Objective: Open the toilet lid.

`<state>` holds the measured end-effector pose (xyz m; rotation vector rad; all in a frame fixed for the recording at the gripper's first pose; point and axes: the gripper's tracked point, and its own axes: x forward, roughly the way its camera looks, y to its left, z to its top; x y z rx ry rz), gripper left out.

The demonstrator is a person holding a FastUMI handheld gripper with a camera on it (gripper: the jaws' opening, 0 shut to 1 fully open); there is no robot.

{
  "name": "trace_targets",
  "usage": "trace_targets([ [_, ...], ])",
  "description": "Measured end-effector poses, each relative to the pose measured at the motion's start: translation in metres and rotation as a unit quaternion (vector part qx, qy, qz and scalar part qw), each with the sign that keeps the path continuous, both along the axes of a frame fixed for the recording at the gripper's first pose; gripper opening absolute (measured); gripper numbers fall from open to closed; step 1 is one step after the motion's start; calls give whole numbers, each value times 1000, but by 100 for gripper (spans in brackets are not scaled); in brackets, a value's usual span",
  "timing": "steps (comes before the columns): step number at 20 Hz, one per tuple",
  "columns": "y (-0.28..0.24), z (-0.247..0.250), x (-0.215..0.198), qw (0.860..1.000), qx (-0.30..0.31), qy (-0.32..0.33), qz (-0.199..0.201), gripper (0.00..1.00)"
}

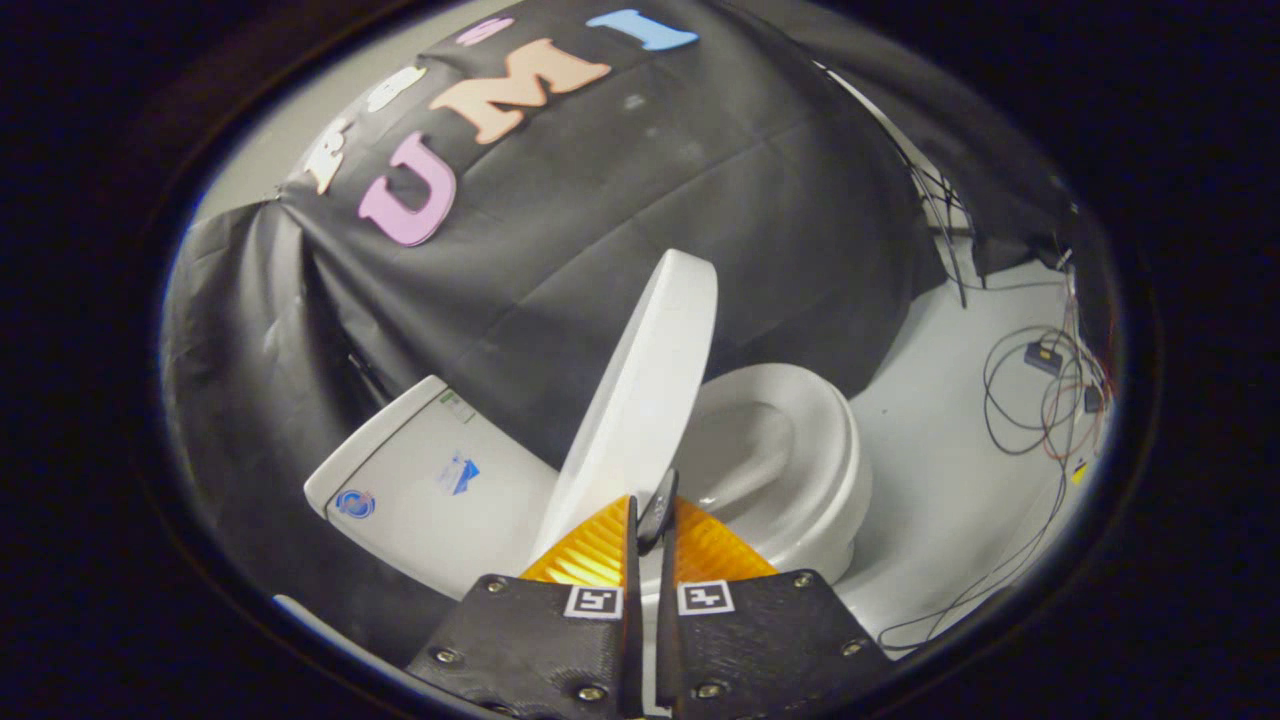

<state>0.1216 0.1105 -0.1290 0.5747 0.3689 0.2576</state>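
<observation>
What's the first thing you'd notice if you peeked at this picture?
The big white toilet lid jumps out first: it stands lifted, nearly upright, just ahead of the gripper, whose fingers are pinched on its near edge. Beyond the lid the open toilet bowl shows, with the white tank on the lid's other side. A tangle of thin cables lies on the pale floor past the bowl.
</observation>
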Motion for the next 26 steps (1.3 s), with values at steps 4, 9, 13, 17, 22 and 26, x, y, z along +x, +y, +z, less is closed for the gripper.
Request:
trace_targets([
  [4,14,23,-2,999,-42,-25,13,6],
  [9,26,42,-4,996,-79,-46,19,7],
  [13,39,57,-7,991,-111,-64,24,7],
  [17,56,74,-9,986,-141,-84,34,7],
  [22,76,94,-13,979,-171,-107,43,7],
  [26,92,104,-16,974,-187,-122,48,7],
])
